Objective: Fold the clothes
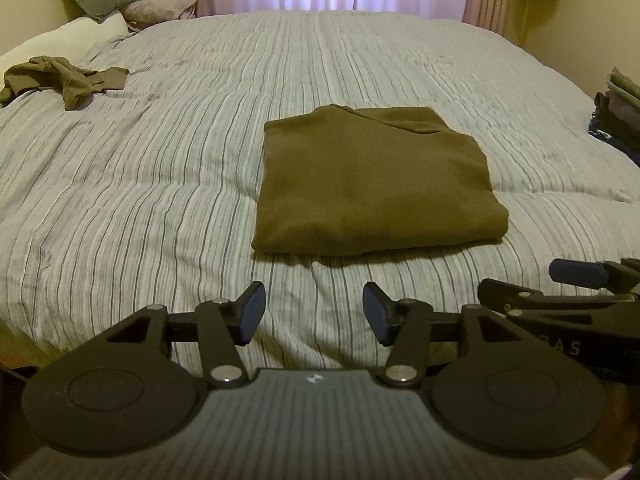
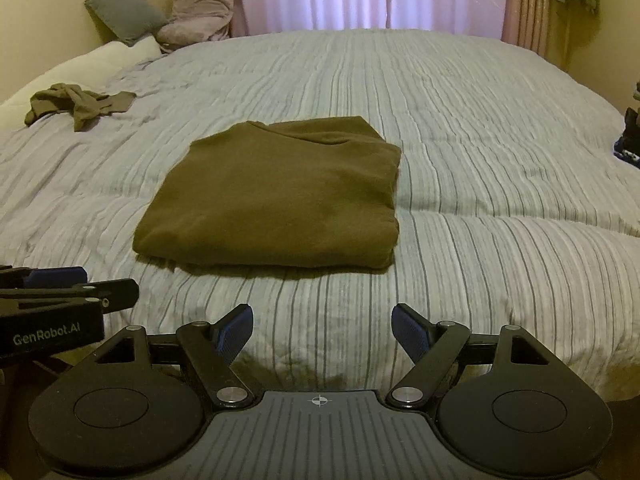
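Both grippers, left gripper (image 1: pixel 314 312) and right gripper (image 2: pixel 322 334), stand open, empty; folded garment (image 1: pixel 372 184) lies ahead of fingertips. Withdraw clear without snagging it.

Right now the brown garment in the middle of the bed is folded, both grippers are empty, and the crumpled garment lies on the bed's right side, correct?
Not quite. The crumpled garment lies on the bed's left side, near the pillows, as the right wrist view shows. The folded garment and the empty left gripper and right gripper are as you say.
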`<action>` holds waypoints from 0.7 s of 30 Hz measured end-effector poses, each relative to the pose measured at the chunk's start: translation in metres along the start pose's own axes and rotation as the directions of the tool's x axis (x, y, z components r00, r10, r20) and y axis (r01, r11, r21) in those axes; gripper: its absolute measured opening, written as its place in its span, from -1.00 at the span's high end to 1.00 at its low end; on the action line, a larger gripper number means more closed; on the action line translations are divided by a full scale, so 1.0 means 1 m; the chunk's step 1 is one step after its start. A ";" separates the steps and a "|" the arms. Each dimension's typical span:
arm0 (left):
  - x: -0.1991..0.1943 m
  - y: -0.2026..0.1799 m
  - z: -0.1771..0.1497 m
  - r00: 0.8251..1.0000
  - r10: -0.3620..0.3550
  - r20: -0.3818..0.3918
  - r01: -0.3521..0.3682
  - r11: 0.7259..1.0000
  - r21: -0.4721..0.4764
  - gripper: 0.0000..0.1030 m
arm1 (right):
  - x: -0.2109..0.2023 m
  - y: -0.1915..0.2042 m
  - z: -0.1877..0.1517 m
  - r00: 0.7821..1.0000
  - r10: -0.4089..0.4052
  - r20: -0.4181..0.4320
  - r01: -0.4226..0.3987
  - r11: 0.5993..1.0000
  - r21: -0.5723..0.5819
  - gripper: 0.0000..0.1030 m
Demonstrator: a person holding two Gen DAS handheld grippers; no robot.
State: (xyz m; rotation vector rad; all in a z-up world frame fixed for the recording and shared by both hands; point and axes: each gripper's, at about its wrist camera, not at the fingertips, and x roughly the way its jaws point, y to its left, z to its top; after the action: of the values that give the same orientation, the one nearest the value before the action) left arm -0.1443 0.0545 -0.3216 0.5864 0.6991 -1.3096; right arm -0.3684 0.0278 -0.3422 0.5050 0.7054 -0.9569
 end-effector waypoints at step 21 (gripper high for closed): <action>-0.007 0.007 -0.009 1.000 0.011 -0.006 -0.011 1.000 -0.017 -0.01 | -0.002 0.002 -0.003 1.000 0.018 0.010 -0.018 1.000 0.001 -0.54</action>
State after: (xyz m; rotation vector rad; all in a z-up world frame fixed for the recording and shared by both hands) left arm -0.1393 0.0665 -0.3222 0.5799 0.7104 -1.2909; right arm -0.3686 0.0323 -0.3423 0.5068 0.6906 -0.9420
